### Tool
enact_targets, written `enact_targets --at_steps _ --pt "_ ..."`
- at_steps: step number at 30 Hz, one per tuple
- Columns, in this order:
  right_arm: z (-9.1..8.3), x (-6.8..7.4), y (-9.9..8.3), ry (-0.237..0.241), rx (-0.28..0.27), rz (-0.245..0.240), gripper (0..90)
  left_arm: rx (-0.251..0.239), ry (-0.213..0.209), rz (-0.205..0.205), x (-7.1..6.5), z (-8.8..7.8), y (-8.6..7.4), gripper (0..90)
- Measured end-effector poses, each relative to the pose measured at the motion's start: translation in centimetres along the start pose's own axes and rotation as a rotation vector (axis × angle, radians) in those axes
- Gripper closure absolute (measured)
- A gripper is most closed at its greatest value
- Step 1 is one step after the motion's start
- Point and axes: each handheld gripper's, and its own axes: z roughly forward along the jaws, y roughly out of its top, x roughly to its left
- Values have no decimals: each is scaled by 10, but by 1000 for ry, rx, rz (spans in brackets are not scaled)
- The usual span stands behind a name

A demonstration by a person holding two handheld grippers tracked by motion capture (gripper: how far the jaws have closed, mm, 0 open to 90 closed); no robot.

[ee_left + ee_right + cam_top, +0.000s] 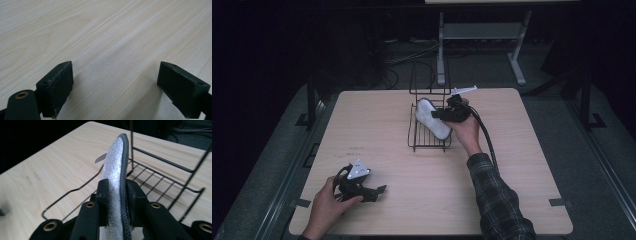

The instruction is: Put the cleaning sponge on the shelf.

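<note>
While the right gripper (447, 113) holds the pad (432, 118) over the rack (428, 142), the left gripper (373, 192) sits idle at 7 o'clock on the table (522, 165), jaws wide apart, nothing between them but bare wood.

Right jaws are clamped on the pad's edge. In the right gripper view the pad (116, 167) stands on edge between the jaws: white foamy face on one side, black stitched rim on the other, small grey tab near the far end.

Location: pad is at the rack's centre, around 12 o'clock on the table, leaning across the wire floor. Can't tell whether its lower end touches the wires.

Handling, my read: light, flat, somewhat flexible. Foam face should give under the jaws, so grip is decent; the bound rim is the stiffer part, so pinching across it is the sane hold. A long piece held at one end may droop or pivot. The rack wires could snag the rim or tab.
</note>
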Motion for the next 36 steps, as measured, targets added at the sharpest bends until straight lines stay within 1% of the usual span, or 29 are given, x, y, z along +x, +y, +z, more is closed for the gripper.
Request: enact_targets --at_steps 3,5,7,12,15,20,22,25,28,29,30,33,36 --pt "1 -4 -2 -18 4 2 708 0 0 -1 0 0 0 127" --pt "3 -5 -3 -18 10 8 696 0 0 0 0 0 0 127" --pt "4 -8 -4 -26 10 1 689 0 0 1 0 0 0 127" --pt "6 -9 -5 -47 20 0 662 2 0 2 0 0 0 127" --pt "7 -9 -6 -66 28 -16 635 0 1 0 0 0 0 127" --pt "9 -11 -8 -81 44 -16 581 0 0 -1 0 0 0 127" --pt "10 -11 -9 -96 55 -13 561 0 0 0 0 0 0 127" --pt "11 -13 -10 -96 53 -4 550 0 1 1 0 0 0 127" --pt "12 -14 -12 -112 66 -16 532 0 1 1 0 0 0 127" --pt "12 -14 -12 -117 68 -16 511 0 0 0 0 0 0 127" --pt "12 -14 -13 -125 64 -15 494 0 1 1 0 0 0 127" --pt "10 -16 -14 -125 57 -18 489 0 1 1 0 0 0 127" --pt "5 -16 -15 -124 40 -14 509 0 1 0 0 0 0 127"
